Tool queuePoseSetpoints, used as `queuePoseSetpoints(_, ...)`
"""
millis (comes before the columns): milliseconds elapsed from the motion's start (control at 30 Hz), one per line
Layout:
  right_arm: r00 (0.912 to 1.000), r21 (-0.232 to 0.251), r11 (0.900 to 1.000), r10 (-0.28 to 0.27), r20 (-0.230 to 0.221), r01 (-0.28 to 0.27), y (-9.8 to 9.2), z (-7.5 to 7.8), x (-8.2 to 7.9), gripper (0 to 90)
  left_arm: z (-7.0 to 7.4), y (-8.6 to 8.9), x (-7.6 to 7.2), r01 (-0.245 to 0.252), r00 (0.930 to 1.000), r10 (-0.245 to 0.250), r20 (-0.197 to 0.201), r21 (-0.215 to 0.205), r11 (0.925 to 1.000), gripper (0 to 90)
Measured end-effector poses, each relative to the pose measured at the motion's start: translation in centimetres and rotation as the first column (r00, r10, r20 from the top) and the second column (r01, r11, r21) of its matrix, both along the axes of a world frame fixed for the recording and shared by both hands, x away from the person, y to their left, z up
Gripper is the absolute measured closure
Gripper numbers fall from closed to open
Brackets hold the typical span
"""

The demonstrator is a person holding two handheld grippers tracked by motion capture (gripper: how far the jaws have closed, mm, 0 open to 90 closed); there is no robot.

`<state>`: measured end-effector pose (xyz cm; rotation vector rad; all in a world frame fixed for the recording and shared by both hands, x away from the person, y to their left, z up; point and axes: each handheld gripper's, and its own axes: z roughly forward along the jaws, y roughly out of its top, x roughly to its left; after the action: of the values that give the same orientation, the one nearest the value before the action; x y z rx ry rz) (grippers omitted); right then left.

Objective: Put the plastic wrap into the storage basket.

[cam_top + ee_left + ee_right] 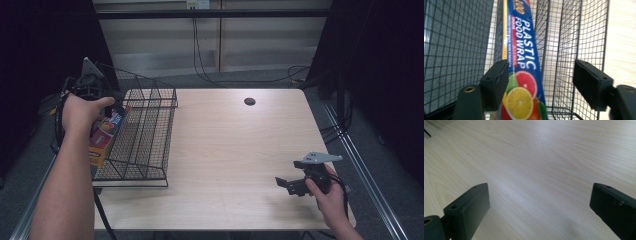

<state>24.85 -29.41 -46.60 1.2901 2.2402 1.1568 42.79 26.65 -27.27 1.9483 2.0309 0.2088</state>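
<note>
Box: plastic food wrap box (524,75), blue with citrus fruit printed on it, sitting in the wire basket (145,135) at its left side, leaning up along the basket's left wall from what the high view shows
Box, close up: in the left gripper view it runs lengthwise away from the camera, with the mesh on both sides of it
Left gripper (541,82): hanging over the basket's far left corner, jaws apart. One pad is right up against the box's edge, the other is well clear of it with a wide gap, so nothing's clamped
Left hand (82,112): wrapped around the gripper body, forearm coming in along the bench's left edge
Basket: black wire, on the left part of the bench (240,150), long side running front to back
Right gripper (295,185): way over at the near right of the bench, well apart from the basket, jaws wide apart with just bare wood between them
Right hand (325,195): holding it low above the bench top
Bench: light wood, a round dark hole (249,101) near the far edge
</note>
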Motion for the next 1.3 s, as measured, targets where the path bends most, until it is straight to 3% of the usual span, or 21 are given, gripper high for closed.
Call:
queuePoseSetpoints(100, 1.0, 0.004, 1.0, -0.002, 0.001, 0.002, -0.1, 0.1, 0.0, 2.7, 0.2, -0.5, -0.1, 0.02, 0.9995, -0.02, 0.023, -0.023, 0.9995, 21.7)
queuePoseSetpoints(133, 1.0, 0.004, 1.0, -0.004, 0.003, 0.004, -0.1, 0.1, 0.0, 2.7, 0.3, -0.7, -0.1, 0.04, 0.9986, -0.04, 0.035, -0.013, 0.9991, 20.5)
queuePoseSetpoints(233, 1.0, 0.002, 1.0, 0.003, -0.001, -0.003, -0.1, 0.1, 0.0, 2.7, 0.3, -1.4, -0.4, 0.072, 0.9964, -0.069, 0.049, -0.052, 0.9961, 17.9)
queuePoseSetpoints(567, 1.0, 0.004, 1.0, 0.001, 0.008, -0.001, -0.1, 0.3, -0.1, 2.7, 0.0, -3.6, -0.9, 0.139, 0.9881, -0.135, 0.075, -0.064, 0.9882, 14.1)
queuePoseSetpoints(867, 0.9999, 0.002, 1.0, 0.007, 0.008, -0.007, 0.0, 0.3, -0.1, 2.7, -0.5, -6.1, -1.3, 0.221, 0.9711, -0.214, 0.106, -0.067, 0.9729, 13.7)
queuePoseSetpoints(1300, 0.9999, 0.005, 1.0, 0.004, 0.011, -0.004, 0.1, 0.4, -0.2, 2.7, -1.3, -9.2, -2.0, 0.323, 0.9413, -0.311, 0.131, -0.085, 0.9425, 13.3)
